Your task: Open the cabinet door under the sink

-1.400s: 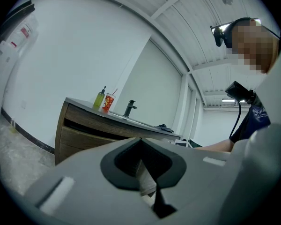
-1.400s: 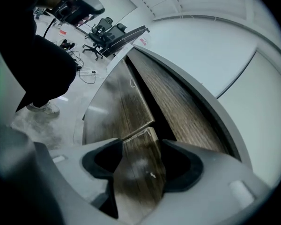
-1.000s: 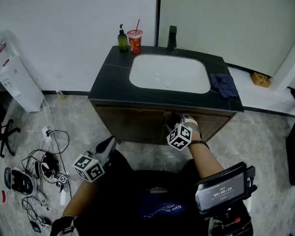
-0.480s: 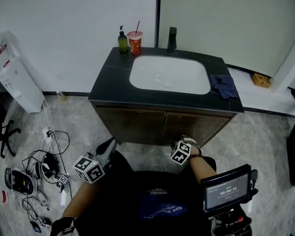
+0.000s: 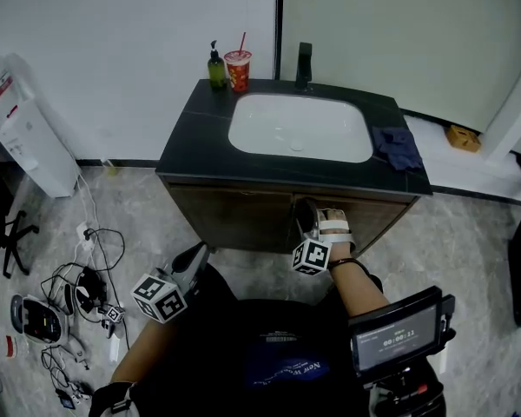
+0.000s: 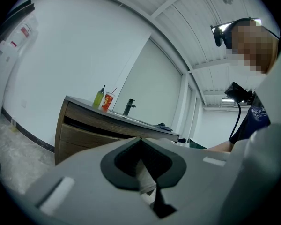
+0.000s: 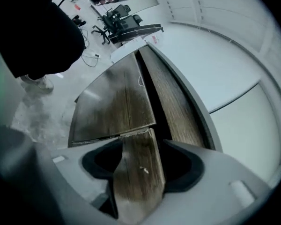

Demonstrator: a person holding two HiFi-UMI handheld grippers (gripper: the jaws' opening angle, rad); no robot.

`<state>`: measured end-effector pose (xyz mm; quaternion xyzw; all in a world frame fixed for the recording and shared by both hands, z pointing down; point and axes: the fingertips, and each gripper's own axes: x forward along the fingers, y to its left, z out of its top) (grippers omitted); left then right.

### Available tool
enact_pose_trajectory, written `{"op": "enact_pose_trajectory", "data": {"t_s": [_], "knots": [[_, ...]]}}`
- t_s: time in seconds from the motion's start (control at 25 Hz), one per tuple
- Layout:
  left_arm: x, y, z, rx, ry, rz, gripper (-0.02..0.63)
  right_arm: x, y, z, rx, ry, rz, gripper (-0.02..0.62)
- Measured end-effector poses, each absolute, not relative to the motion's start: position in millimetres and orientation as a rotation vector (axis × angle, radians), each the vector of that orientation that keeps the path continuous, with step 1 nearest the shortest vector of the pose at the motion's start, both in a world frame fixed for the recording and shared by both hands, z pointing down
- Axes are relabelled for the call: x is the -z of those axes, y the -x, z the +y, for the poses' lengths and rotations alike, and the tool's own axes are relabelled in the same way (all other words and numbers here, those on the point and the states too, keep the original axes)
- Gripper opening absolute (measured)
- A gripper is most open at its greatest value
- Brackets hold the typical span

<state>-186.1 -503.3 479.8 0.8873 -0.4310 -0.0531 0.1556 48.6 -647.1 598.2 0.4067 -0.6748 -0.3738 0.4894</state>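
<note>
The brown wooden cabinet under the white sink has two doors. My right gripper reaches to the top inner edge of the right door, just right of the middle seam. In the right gripper view that door's edge fills the gap of the right gripper. Its jaws have just been opening, and both pads lie against the wood. The left door stays flush behind. My left gripper hangs low in front of the cabinet's left side, away from it. The left gripper is shut with nothing held.
On the black countertop stand a green soap bottle, a red cup, a black faucet and a blue cloth. A white appliance and tangled cables lie on the floor at left.
Half a second ago my right gripper was pulled back from the cabinet towards the person. It has now gone forward to the right door's top edge again. The left gripper stayed put.
</note>
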Motion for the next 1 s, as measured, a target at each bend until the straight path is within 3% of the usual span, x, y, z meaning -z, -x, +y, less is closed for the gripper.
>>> {"op": "enact_pose_trajectory", "data": {"t_s": [0.28, 1.0], "knots": [[-481.3, 193.9, -501.6, 0.150, -2.528, -1.248, 0.002, -619.5, -53.0, -668.5, 0.864, -0.977, -1.530, 0.327], [-486.0, 192.0, -501.7, 0.161, -2.524, -1.230, 0.002, -616.4, -44.5, -658.1, 0.586, -0.788, -1.703, 0.322]]}}
